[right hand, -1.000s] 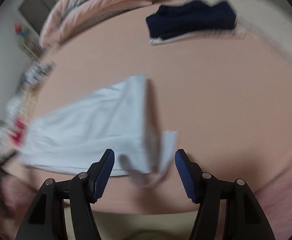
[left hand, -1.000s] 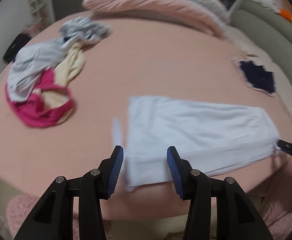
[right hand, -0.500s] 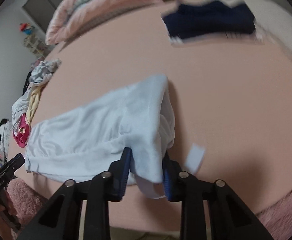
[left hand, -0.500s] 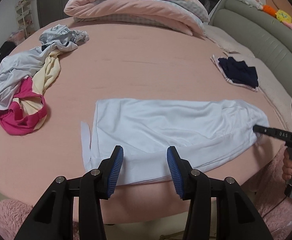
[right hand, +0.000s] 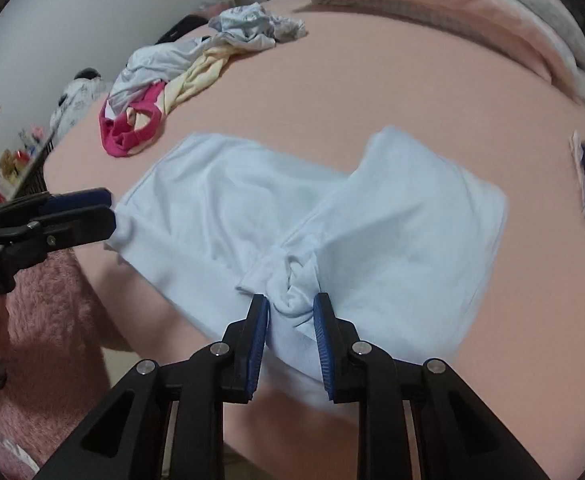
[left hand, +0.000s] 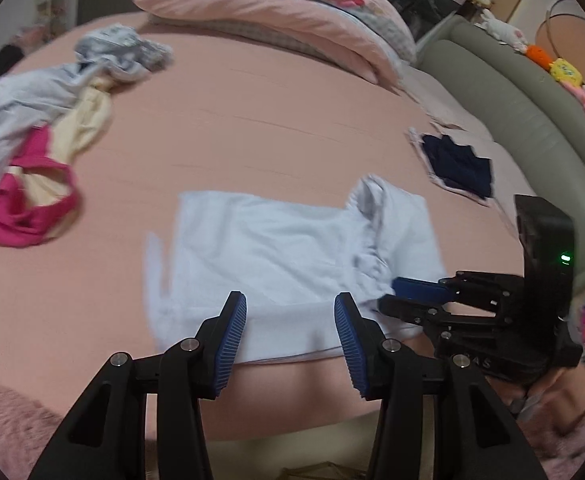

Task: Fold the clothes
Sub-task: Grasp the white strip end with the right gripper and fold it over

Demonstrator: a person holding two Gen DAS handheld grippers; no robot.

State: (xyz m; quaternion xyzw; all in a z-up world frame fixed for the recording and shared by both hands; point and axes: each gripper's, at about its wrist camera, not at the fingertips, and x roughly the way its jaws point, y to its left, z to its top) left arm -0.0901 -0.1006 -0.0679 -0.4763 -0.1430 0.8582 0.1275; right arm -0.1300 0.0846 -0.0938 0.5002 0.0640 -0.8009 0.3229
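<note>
Only the right wrist view shows the right gripper (right hand: 290, 312) clenched on a bunched end of the white garment (right hand: 220, 204), low in the frame's centre. The left wrist view shows that end doubled over the rest, and the left gripper (left hand: 290, 336) released, its jaws apart above the near hem. I count one white garment at the centre, one navy piece (left hand: 458, 168) right, one pile (left hand: 32, 144) upper left.

White garment's (right hand: 392, 216) end now folded inward
</note>
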